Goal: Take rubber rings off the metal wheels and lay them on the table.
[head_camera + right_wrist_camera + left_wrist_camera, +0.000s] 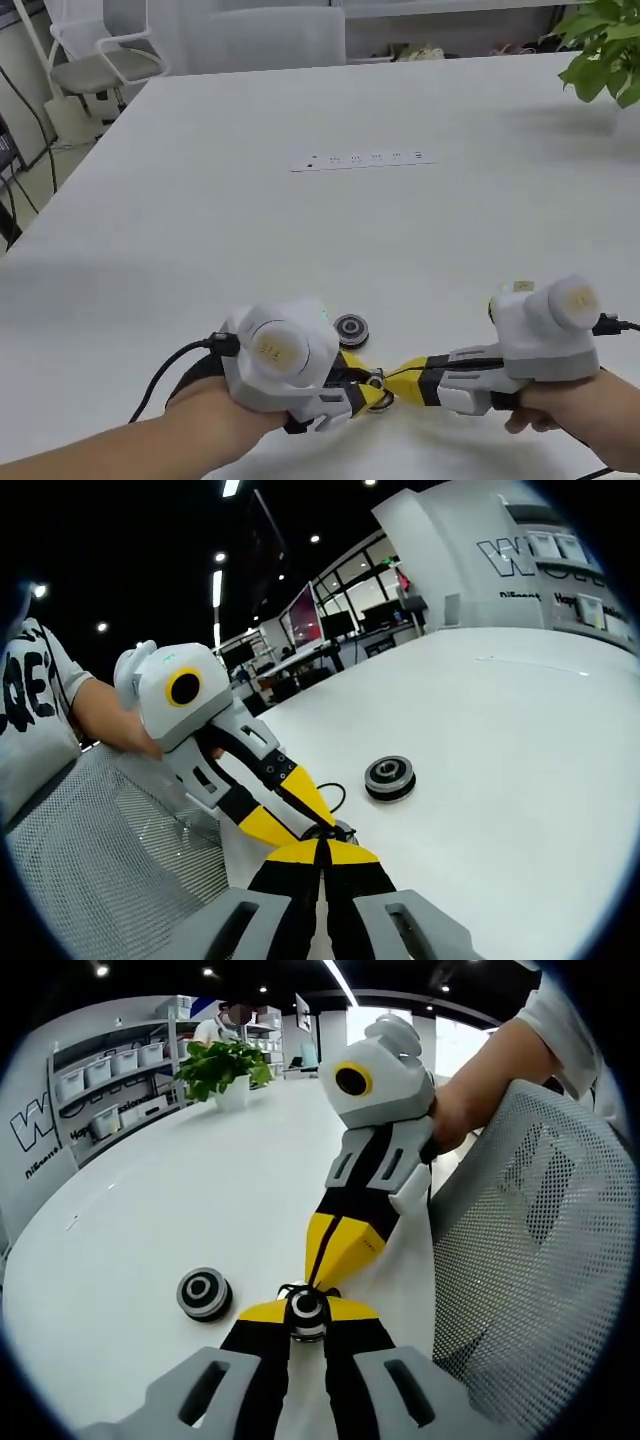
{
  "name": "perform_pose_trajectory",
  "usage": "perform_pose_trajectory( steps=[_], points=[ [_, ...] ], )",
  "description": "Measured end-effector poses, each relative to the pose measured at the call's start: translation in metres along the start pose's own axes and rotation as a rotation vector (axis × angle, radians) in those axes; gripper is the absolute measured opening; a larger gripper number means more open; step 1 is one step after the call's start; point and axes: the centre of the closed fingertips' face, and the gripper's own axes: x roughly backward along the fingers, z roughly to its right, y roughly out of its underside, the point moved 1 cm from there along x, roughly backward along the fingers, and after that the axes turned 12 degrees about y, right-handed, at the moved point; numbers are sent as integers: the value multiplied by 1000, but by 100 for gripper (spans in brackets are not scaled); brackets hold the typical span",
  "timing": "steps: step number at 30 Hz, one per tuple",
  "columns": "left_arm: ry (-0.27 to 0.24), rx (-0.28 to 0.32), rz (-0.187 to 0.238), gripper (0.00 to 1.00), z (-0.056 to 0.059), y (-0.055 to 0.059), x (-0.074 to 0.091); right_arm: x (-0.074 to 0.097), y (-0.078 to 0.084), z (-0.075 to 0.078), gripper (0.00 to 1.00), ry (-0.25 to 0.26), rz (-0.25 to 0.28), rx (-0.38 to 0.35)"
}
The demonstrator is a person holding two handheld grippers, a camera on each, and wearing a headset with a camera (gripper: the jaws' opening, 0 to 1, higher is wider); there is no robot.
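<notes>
left gripper (306,1318): jaws closed down on a small metal wheel, the held wheel (307,1310), gripped between the yellow tips and sitting low over the white table (150,1210). its own view showed this best: the dark ring and bright hub faced the camera.

right gripper (322,848): jaws drawn nearly together with only a thin slit between them, tips up against the rim of the held wheel. could not tell whether they actually pinched the rubber ring. in its own view the wheel was little more than a sliver of metal just past the tips, with the left gripper's tips pressed in from the left.

head view: the two grippers met tip to tip, one hand behind each. the wheel between them was a small glint there, too small to read.

loose wheel (351,328): flat on the table, just beyond the meeting tips and apart from them. it lay just left of the left gripper's tips in that gripper's view, and ahead and to the right of the right gripper's tips in the other, its dark ring showing on it.

left gripper view also took in a potted plant (222,1065) far beyond the tips and a mesh chair (540,1260) close on the right.
</notes>
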Motion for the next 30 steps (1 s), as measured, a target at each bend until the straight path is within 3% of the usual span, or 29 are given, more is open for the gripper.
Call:
perform_pose_trajectory(
  steps=[5,7,9,16,23,30],
  points=[
    [0,-1,2,7,0,0,-1,0,-2,-2,0,-11,14,-8],
    [-1,-1,4,7,0,0,-1,1,-7,-7,0,-39,36,-14],
    [-1,-1,5,7,0,-1,-1,0,-7,-7,0,-29,30,7],
    [1,-5,9,7,0,-1,-2,3,-7,3,0,-3,47,-38],
    [-6,18,22,7,-1,-2,-2,3,-4,5,0,10,33,-32],
    [1,8,9,9,-1,-2,-1,5,-3,7,0,17,29,-36]
  ],
)
